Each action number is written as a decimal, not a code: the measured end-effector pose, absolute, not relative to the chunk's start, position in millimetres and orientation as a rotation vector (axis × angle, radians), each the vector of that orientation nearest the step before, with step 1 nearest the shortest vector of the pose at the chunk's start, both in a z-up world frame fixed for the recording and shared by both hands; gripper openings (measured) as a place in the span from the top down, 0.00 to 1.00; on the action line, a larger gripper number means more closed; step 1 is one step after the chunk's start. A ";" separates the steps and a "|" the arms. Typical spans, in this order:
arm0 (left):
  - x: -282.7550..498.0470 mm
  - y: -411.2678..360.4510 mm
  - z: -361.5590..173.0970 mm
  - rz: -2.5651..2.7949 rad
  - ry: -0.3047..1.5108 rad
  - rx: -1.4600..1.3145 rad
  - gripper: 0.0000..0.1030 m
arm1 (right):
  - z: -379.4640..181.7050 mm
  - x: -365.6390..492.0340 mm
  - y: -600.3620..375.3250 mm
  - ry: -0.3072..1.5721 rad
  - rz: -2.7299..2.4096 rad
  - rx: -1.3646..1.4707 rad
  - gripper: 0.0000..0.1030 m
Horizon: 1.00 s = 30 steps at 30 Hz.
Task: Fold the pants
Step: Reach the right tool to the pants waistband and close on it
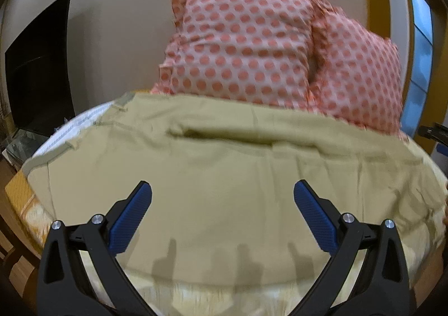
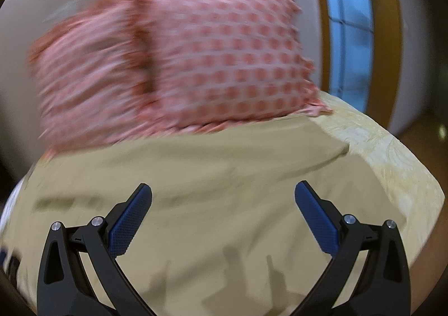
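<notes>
Khaki pants (image 1: 224, 164) lie spread flat across the bed, waistband and pale inner lining at the far left (image 1: 84, 122), a pocket flap near the middle. My left gripper (image 1: 222, 190) is open and empty, held just above the cloth near its front edge. In the right wrist view the same pants (image 2: 224, 176) cover the bed, blurred. My right gripper (image 2: 223, 190) is open and empty above the cloth.
Two pink polka-dot pillows (image 1: 252, 44) stand against the wall behind the pants, also in the right wrist view (image 2: 196, 64). A pale yellow bedspread (image 2: 392, 159) shows at the right. A dark TV screen (image 1: 39, 64) is at left, a window (image 2: 347, 21) at right.
</notes>
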State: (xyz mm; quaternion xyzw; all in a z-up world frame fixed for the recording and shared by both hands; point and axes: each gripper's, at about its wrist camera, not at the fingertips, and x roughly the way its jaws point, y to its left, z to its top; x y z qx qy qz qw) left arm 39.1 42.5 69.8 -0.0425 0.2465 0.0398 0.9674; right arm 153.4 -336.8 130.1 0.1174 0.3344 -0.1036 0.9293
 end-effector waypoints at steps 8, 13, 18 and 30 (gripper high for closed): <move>96.4 29.4 78.9 0.097 0.533 -0.024 0.02 | 64.7 346.5 -453.9 0.930 -0.544 0.549 0.29; 115.2 26.1 75.8 0.111 0.546 0.021 0.02 | 20.3 392.8 -485.8 0.970 -0.727 0.611 0.29; 129.8 26.2 69.4 0.133 0.569 0.057 0.02 | -0.1 416.4 -477.9 0.960 -0.741 0.378 0.60; 109.7 63.1 86.1 0.060 0.520 -0.047 0.02 | 32.3 244.3 -520.5 0.545 -0.299 0.760 0.96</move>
